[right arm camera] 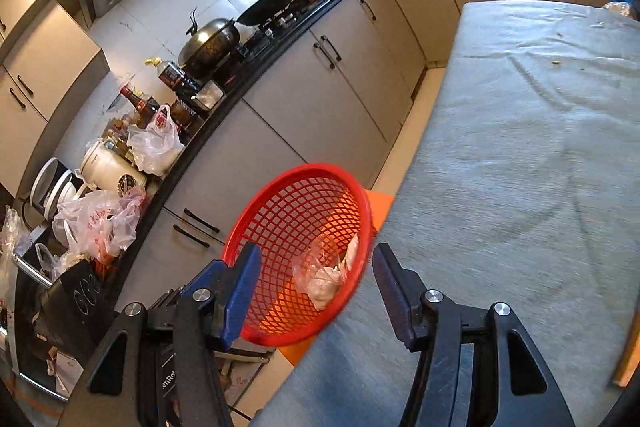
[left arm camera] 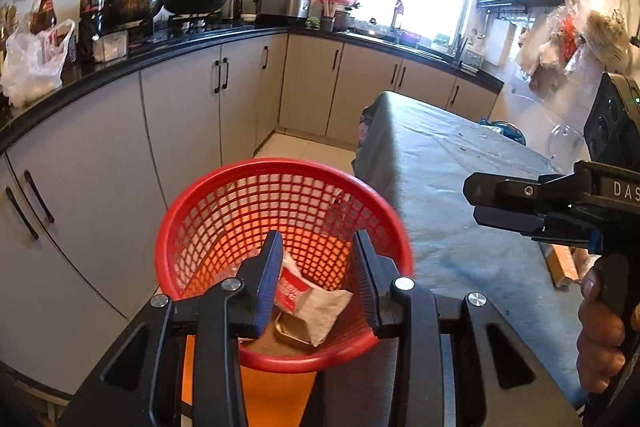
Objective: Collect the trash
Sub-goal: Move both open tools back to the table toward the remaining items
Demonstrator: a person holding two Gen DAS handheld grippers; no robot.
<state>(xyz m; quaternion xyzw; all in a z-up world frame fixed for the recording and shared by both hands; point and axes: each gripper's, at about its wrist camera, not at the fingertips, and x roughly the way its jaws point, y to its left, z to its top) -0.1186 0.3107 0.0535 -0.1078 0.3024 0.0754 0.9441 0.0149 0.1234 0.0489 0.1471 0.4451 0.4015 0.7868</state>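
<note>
A red mesh basket [left arm camera: 280,165] stands beside the edge of the grey-clothed table [left arm camera: 448,155]. A crumpled red-and-white wrapper [left arm camera: 304,297] and a gold tin [left arm camera: 290,331] lie in it. My left gripper [left arm camera: 318,247] hovers open right over the basket, its pads apart and touching nothing. In the right wrist view the basket [right arm camera: 304,169] holds clear plastic and white crumpled trash [right arm camera: 320,275]. My right gripper [right arm camera: 318,267] is open and empty, just above the basket's near side. It also shows in the left wrist view as the right gripper [left arm camera: 474,203], held by a hand [left arm camera: 600,327] over the table.
An orange surface [right arm camera: 376,203] lies under the basket. The black counter [left arm camera: 120,63] along the left carries pots, bottles and plastic bags [right arm camera: 156,143], with grey cabinets [left arm camera: 180,123] below. The table cloth [right arm camera: 520,147] bears a few crumbs. Bags hang on the right wall [left arm camera: 580,35].
</note>
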